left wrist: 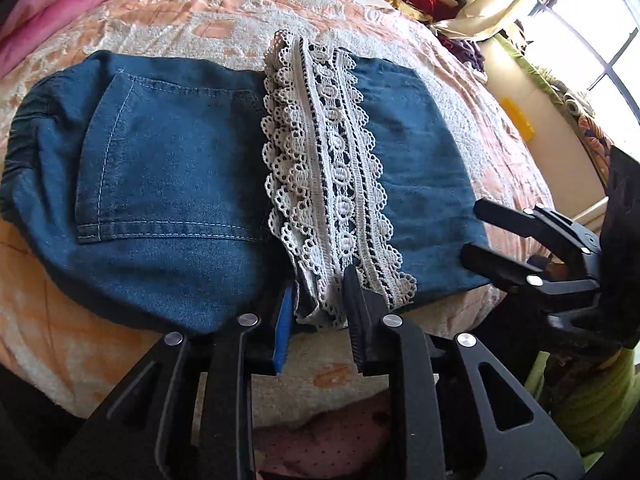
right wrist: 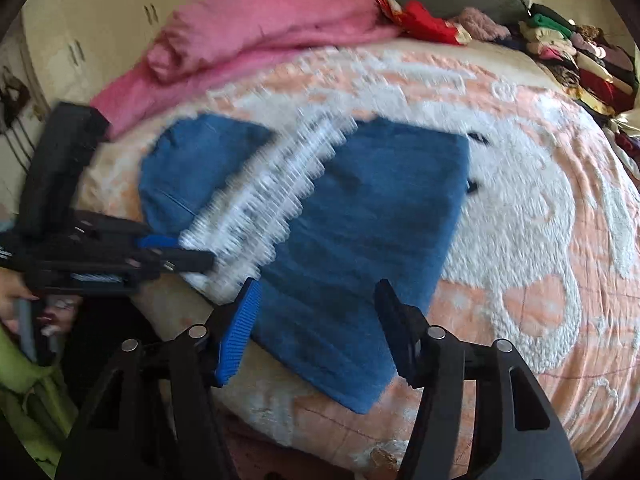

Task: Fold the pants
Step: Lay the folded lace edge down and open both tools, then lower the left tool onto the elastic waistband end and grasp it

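Blue denim pants lie folded on the bed, with a white lace hem across their middle. My left gripper is at the near edge, its jaws shut on the near end of the lace hem. The blurred right wrist view shows that gripper at the left, holding the lace. My right gripper stands open over the near edge of the denim, which lies beneath its fingers. In the left wrist view the right gripper is by the denim's right corner.
A peach and white bedspread covers the bed. A pink blanket is heaped at the far side, and stacked clothes line the far right. A window is at the right. A person's hand holds the left gripper.
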A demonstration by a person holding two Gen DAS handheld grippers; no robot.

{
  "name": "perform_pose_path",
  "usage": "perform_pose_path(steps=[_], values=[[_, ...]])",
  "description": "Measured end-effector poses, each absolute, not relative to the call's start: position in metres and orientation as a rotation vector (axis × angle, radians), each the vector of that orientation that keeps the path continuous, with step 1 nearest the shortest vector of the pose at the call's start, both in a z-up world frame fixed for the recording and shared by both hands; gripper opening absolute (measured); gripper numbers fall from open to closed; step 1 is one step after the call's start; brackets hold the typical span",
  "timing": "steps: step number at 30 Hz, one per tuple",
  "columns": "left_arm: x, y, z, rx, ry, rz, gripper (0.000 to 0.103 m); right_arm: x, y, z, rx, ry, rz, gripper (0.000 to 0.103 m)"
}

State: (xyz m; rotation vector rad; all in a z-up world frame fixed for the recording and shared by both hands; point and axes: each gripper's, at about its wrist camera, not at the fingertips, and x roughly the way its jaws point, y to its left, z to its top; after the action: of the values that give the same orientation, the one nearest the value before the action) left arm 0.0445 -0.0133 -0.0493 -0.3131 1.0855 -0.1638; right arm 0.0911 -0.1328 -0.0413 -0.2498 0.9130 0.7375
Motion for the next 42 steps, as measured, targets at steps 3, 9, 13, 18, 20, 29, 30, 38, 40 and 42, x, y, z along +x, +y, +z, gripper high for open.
perform_pose_path(steps=[3, 9, 13, 18, 20, 29, 30, 38, 40, 42], values=[[0.046, -0.016, -0.048, -0.296, 1.083, -0.161, 0.020, 0.102, -0.137, -0.063, -0.267, 0.985, 0.684, 0.055], [0.045, -0.015, -0.039, -0.291, 1.064, -0.148, 0.020, 0.102, -0.142, -0.061, -0.231, 0.974, 0.699, 0.055], [0.040, -0.014, -0.034, -0.284, 1.047, -0.140, 0.021, 0.099, -0.146, -0.050, -0.208, 0.949, 0.703, 0.056], [0.033, -0.012, -0.026, -0.277, 1.024, -0.128, 0.023, 0.095, -0.150, -0.040, -0.198, 0.928, 0.693, 0.060], [0.031, -0.011, -0.022, -0.271, 1.012, -0.122, 0.026, 0.093, -0.152, -0.037, -0.190, 0.924, 0.690, 0.066], [0.023, -0.002, -0.006, -0.273, 0.968, -0.094, 0.038, 0.086, -0.152, -0.017, -0.187, 0.869, 0.674, 0.085], [0.021, -0.001, -0.005, -0.273, 0.962, -0.090, 0.040, 0.085, -0.153, -0.015, -0.183, 0.864, 0.675, 0.085], [0.012, 0.014, 0.010, -0.257, 0.918, -0.043, 0.060, 0.087, -0.156, 0.004, -0.151, 0.825, 0.673, 0.092], [0.009, 0.018, 0.012, -0.259, 0.910, -0.028, 0.061, 0.087, -0.154, 0.010, -0.149, 0.811, 0.674, 0.093], [0.007, 0.023, 0.013, -0.264, 0.905, -0.017, 0.066, 0.087, -0.152, 0.016, -0.149, 0.799, 0.677, 0.094]])
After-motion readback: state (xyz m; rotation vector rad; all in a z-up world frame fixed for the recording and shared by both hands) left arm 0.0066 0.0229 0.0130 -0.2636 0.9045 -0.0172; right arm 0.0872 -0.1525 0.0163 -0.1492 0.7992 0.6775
